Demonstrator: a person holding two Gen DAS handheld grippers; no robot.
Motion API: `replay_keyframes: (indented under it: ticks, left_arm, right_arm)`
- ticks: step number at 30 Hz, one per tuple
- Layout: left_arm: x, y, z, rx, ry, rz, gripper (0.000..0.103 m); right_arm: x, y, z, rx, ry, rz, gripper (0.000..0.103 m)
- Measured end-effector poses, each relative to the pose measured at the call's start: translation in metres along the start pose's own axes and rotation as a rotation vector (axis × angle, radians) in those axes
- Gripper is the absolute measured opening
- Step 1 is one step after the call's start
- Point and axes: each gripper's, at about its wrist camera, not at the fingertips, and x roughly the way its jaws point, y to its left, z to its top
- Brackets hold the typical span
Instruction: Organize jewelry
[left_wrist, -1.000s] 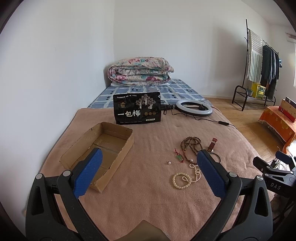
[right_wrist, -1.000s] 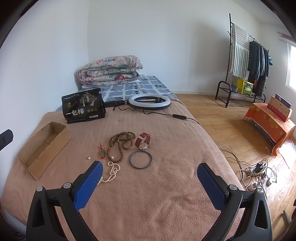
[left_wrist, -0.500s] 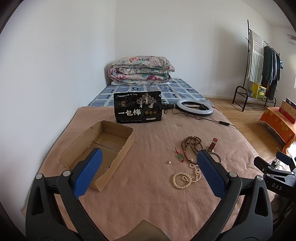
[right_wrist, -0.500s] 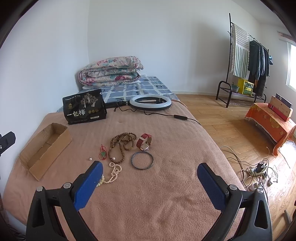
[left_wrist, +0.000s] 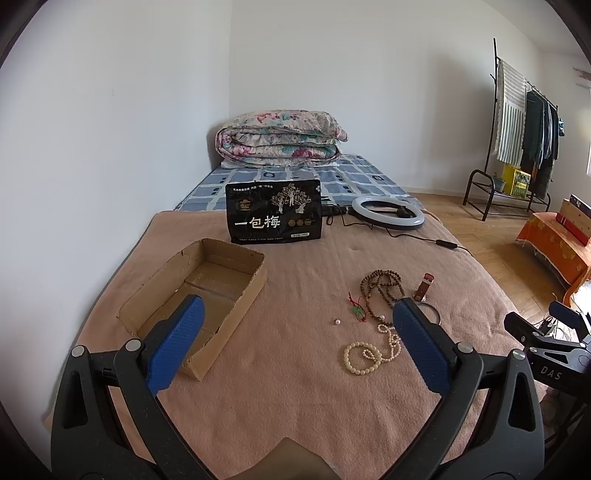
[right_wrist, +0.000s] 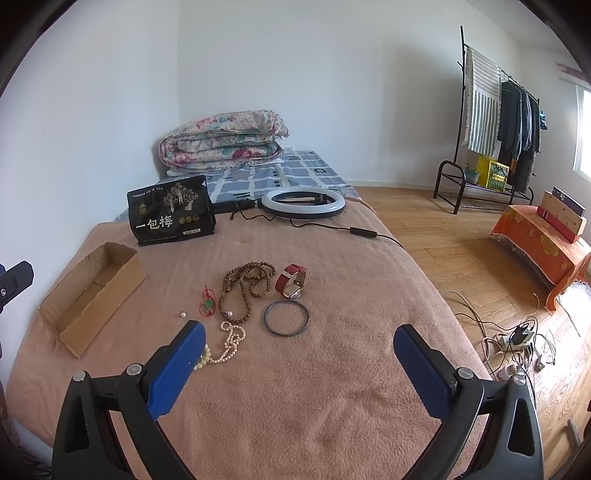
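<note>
Looking along the left gripper, its two blue-padded fingers stand spread wide and hold nothing above a brown blanket. One open cardboard box lies at the left, partly behind the left finger. To its right lie one white bead strand, one brown bead necklace, one red cord with a green pendant, one loose pearl and one red watch strap; the right finger covers part of this cluster, leaving only an arc of the dark bangle. Behind stand one black snack bag, one ring light and one folded floral quilt. The right gripper's black frame shows at the right edge. In the right wrist view, the right gripper is likewise released and empty. Here the dark bangle shows whole, and the red watch with its face, beside the brown bead necklace. The left finger hides part of the white bead strand. The cardboard box lies well apart at the left. Only this view shows a power strip with cables on the floor.
</note>
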Motion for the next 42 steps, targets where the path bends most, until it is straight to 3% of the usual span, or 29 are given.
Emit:
replay_keyframes:
  ticks: [25,37,42]
  left_arm:
    - [0.002,-0.001,-0.003,-0.003,0.007,-0.001,0.103]
    - [0.021,-0.01,-0.016,0.016,0.08,-0.019,0.103]
    - [0.031,-0.011,-0.024,0.017,0.138,-0.043,0.103]
  right_arm:
    - [0.003,0.002,-0.004,-0.002,0.013,0.003,0.103]
    - [0.016,-0.012,-0.004,0.047,0.066,0.046,0.103]
    - [0.022,-0.014,-0.004,0.039,0.074,0.027,0.103]
